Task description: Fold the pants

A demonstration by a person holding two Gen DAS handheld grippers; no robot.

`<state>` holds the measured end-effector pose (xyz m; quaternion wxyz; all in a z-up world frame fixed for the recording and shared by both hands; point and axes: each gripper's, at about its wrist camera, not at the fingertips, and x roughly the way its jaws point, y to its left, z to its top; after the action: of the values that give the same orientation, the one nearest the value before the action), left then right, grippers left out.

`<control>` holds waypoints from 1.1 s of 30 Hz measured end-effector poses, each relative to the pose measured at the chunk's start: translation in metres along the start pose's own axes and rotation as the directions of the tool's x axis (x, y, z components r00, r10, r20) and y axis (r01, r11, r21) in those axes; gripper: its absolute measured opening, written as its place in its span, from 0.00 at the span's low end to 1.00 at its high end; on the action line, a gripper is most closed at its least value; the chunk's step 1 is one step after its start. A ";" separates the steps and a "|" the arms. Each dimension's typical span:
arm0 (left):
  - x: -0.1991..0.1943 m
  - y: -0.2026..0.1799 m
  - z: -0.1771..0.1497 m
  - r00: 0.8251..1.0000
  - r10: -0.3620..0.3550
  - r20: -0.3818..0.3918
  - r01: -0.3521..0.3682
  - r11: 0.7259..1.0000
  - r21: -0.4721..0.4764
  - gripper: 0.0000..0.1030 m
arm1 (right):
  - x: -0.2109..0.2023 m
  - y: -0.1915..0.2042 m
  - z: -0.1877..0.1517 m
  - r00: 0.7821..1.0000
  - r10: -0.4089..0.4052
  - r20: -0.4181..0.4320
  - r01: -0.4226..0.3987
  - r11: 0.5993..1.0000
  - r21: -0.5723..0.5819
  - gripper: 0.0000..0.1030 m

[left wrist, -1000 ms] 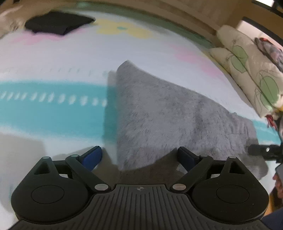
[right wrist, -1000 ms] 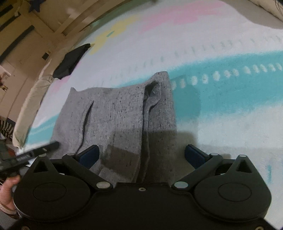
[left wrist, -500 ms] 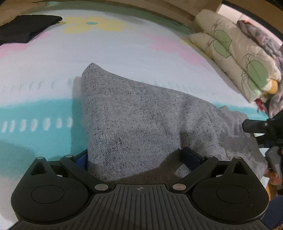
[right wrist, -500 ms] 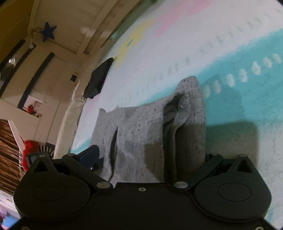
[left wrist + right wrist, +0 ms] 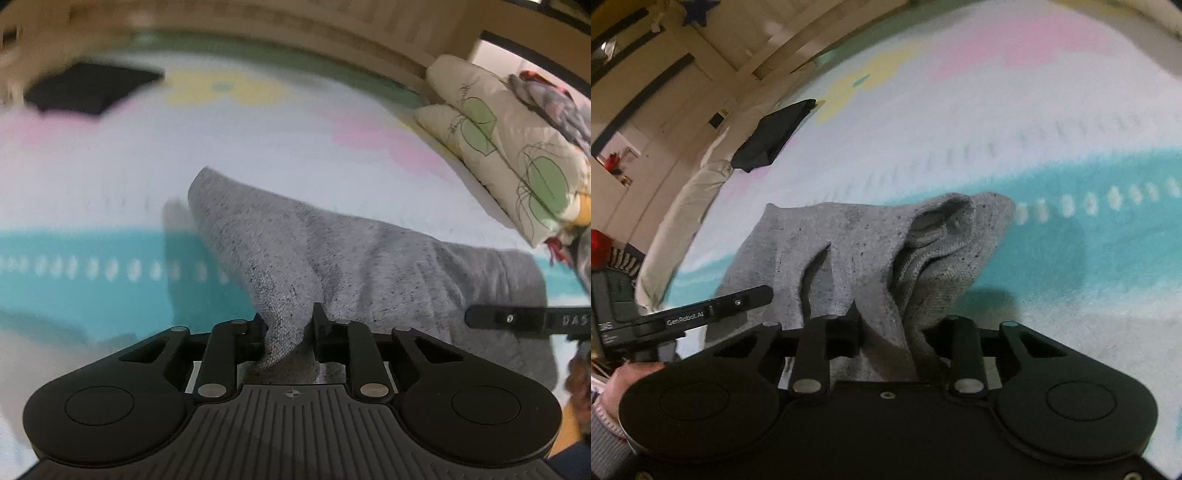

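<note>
Grey speckled pants (image 5: 369, 266) lie folded on a pastel patterned bedspread (image 5: 258, 140). My left gripper (image 5: 290, 328) has its jaws closing, and they pinch the near edge of the cloth, which rises toward the fingers. In the right wrist view the same pants (image 5: 857, 236) show a pocket slit and bunched folds. My right gripper (image 5: 897, 332) is also closing, with a thick fold of the pants squeezed between its fingers. Each gripper shows at the side of the other's view: the right gripper (image 5: 524, 319) and the left gripper (image 5: 701, 314).
A dark folded garment (image 5: 88, 92) lies at the far left of the bed. Leaf-print pillows (image 5: 509, 147) are stacked at the right edge. A wooden bed frame (image 5: 798, 48) runs along the back. A hand and sleeve (image 5: 613, 391) hold the left gripper.
Both grippers went from wide open to pinching the near edge of the pants. The cloth now lifts and bunches at the fingers.
</note>
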<state>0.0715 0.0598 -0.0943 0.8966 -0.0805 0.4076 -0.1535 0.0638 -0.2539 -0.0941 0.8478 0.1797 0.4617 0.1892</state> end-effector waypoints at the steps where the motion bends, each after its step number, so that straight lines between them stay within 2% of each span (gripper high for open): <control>1: -0.007 -0.004 0.004 1.000 0.003 0.019 -0.003 1.000 0.007 0.19 | -0.004 0.010 0.001 1.000 -0.015 0.013 0.015 0.999 -0.030 0.37; 5: -0.016 0.000 0.042 0.997 0.011 0.073 -0.010 1.000 -0.023 0.19 | -0.022 0.036 0.020 0.998 -0.017 0.065 0.023 0.995 -0.097 0.37; 8: -0.006 0.011 0.082 0.995 0.036 0.096 -0.034 0.999 -0.019 0.19 | -0.019 0.047 0.054 0.996 -0.006 0.094 0.015 0.995 -0.099 0.37; 13: 0.035 0.031 0.131 0.991 0.093 0.100 -0.093 0.996 -0.009 0.20 | 0.019 0.058 0.116 0.994 -0.017 0.105 0.029 0.993 -0.112 0.37; 15: 0.065 0.047 0.139 0.990 0.123 0.070 -0.119 0.991 -0.057 0.30 | 0.040 0.057 0.136 0.994 -0.026 0.104 0.037 0.994 -0.106 0.39; 16: 0.076 0.055 0.139 0.986 0.161 0.038 -0.158 0.984 -0.084 0.30 | 0.052 0.056 0.144 0.994 -0.037 0.100 0.048 0.993 -0.109 0.41; 18: 0.096 0.069 0.133 0.966 0.257 -0.024 -0.258 0.958 -0.127 0.28 | 0.080 0.046 0.155 0.989 -0.122 0.081 0.128 0.988 -0.081 0.63; 19: 0.100 0.073 0.129 0.958 0.285 -0.038 -0.287 0.949 -0.131 0.27 | 0.094 0.042 0.157 0.972 -0.219 0.079 0.224 0.973 -0.060 0.70; 20: 0.102 0.076 0.125 0.953 0.299 -0.049 -0.303 0.944 -0.132 0.28 | 0.102 0.040 0.156 0.946 -0.313 0.085 0.319 0.946 -0.058 0.73; 21: 0.101 0.077 0.123 0.952 0.303 -0.050 -0.307 0.942 -0.136 0.28 | 0.110 0.041 0.156 0.912 -0.400 0.097 0.407 0.911 -0.073 0.73; 22: 0.096 0.076 0.120 0.951 0.305 -0.043 -0.308 0.941 -0.141 0.28 | 0.114 0.043 0.153 0.885 -0.453 0.110 0.463 0.881 -0.099 0.73; 23: 0.090 0.073 0.120 0.950 0.311 -0.030 -0.312 0.939 -0.144 0.28 | 0.113 0.044 0.150 0.878 -0.462 0.122 0.475 0.872 -0.116 0.75; 25: 0.075 0.062 0.123 0.944 0.329 -0.009 -0.327 0.936 -0.133 0.28 | 0.103 0.047 0.143 0.887 -0.441 0.137 0.457 0.882 -0.117 0.77; 26: 0.064 0.054 0.126 0.943 0.331 0.007 -0.328 0.936 -0.128 0.28 | 0.097 0.050 0.140 0.889 -0.437 0.139 0.452 0.885 -0.113 0.82; 28: 0.039 0.040 0.131 0.940 0.335 0.064 -0.325 0.938 -0.121 0.28 | 0.080 0.059 0.133 0.883 -0.442 0.157 0.461 0.881 -0.110 0.86; 30: 0.010 0.024 0.134 0.931 0.347 0.113 -0.336 0.936 -0.108 0.29 | 0.067 0.074 0.128 0.873 -0.455 0.178 0.477 0.871 -0.115 0.94; 33: -0.020 0.001 0.133 0.928 0.344 0.140 -0.336 0.939 -0.076 0.29 | 0.037 0.099 0.117 0.865 -0.440 0.241 0.481 0.865 -0.146 0.98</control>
<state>0.1597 0.0703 0.0063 0.9356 -0.0429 0.3498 0.0212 0.1668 -0.1653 -0.0137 0.9240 -0.0050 0.3824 0.0071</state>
